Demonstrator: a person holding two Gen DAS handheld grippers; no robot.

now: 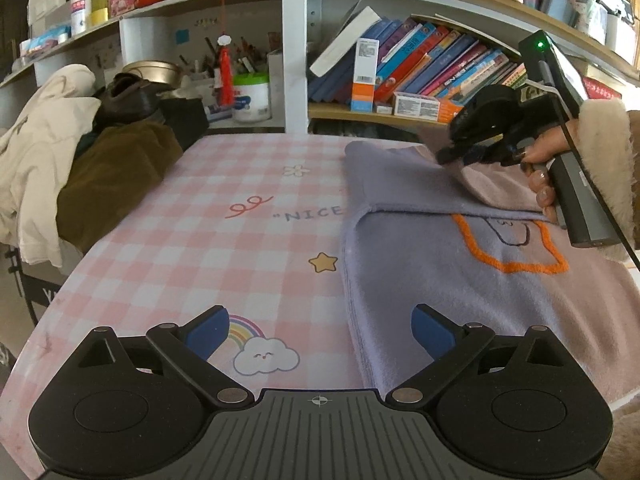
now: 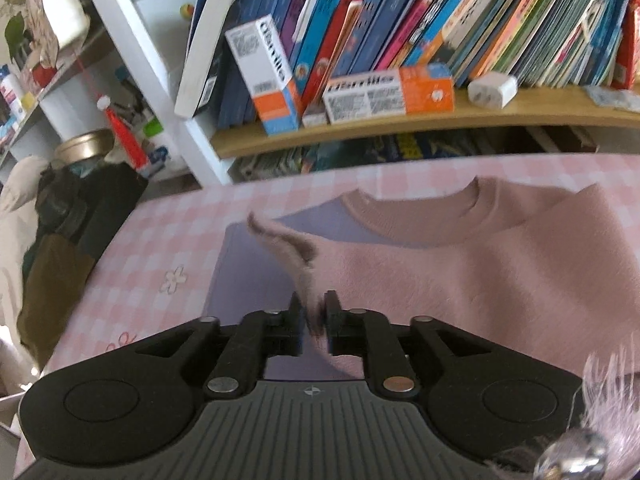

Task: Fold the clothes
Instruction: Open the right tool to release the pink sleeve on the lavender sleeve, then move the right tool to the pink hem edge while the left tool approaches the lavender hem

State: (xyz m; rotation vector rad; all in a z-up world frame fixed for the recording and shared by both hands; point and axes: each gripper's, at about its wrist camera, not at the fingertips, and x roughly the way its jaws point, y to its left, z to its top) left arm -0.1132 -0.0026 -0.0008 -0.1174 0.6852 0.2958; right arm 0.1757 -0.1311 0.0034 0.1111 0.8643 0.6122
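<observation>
A lilac and pink sweater [image 1: 440, 264] with an orange outline on its front lies on the right half of the pink checked tablecloth [image 1: 224, 240]. Its left side is folded over the body. My left gripper [image 1: 320, 332] is open and empty, just above the table at the sweater's near left edge. My right gripper [image 1: 444, 156] is shut on a fold of the pink sleeve near the collar. In the right wrist view the gripper [image 2: 314, 312] pinches the pink sleeve fabric [image 2: 296, 256], which stands up above the sweater [image 2: 480, 264].
A pile of cream and brown clothes [image 1: 80, 168] sits on the table's left edge. Bookshelves [image 1: 420, 80] with books and boxes stand behind the table. A white upright post [image 1: 294, 40] divides the shelves.
</observation>
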